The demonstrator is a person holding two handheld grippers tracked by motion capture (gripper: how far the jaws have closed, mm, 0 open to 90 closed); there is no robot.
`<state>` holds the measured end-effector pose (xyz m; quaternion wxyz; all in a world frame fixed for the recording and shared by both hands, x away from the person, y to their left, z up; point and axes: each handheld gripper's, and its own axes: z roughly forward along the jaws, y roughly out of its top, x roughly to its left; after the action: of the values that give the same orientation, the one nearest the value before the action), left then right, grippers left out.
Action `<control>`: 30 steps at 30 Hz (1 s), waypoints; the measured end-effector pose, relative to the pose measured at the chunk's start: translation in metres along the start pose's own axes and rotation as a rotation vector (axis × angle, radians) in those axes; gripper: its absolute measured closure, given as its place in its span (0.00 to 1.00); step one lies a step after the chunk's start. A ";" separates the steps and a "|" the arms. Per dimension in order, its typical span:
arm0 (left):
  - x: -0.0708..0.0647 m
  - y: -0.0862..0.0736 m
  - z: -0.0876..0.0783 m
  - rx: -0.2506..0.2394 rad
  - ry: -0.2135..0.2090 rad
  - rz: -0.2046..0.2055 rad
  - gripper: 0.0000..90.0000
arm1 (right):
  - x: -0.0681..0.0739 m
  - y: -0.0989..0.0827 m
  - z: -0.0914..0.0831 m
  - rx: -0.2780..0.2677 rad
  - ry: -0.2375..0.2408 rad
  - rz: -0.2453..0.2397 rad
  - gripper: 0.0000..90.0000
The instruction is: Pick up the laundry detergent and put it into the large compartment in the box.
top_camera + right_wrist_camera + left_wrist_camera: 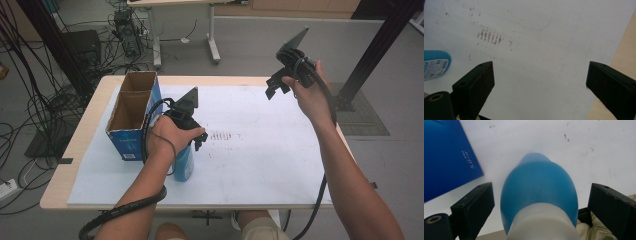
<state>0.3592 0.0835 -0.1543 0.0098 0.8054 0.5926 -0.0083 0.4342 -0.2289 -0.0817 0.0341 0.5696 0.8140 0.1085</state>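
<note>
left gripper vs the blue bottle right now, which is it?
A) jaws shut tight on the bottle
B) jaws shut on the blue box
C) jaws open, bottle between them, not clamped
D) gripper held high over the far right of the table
C: in the left gripper view the blue bottle sits between the left gripper's two black jaws, with a white gap showing on each side, so they are open and not touching it.

The blue box bears white print reading roughly "5.0", otherwise illegible.
</note>
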 end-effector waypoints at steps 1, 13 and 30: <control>0.000 0.000 0.000 0.002 -0.001 0.001 0.08 | 0.000 0.000 0.000 0.000 0.000 0.001 0.09; 0.000 -0.001 0.000 0.000 0.001 0.004 0.12 | 0.000 0.000 0.000 0.002 0.001 0.002 0.09; 0.000 -0.002 -0.001 -0.008 0.007 0.011 0.24 | 0.001 0.001 0.001 0.003 -0.001 0.004 0.09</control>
<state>0.3568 0.0842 -0.1533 0.0109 0.8086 0.5883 -0.0029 0.4347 -0.2278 -0.0824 0.0335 0.5714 0.8130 0.1069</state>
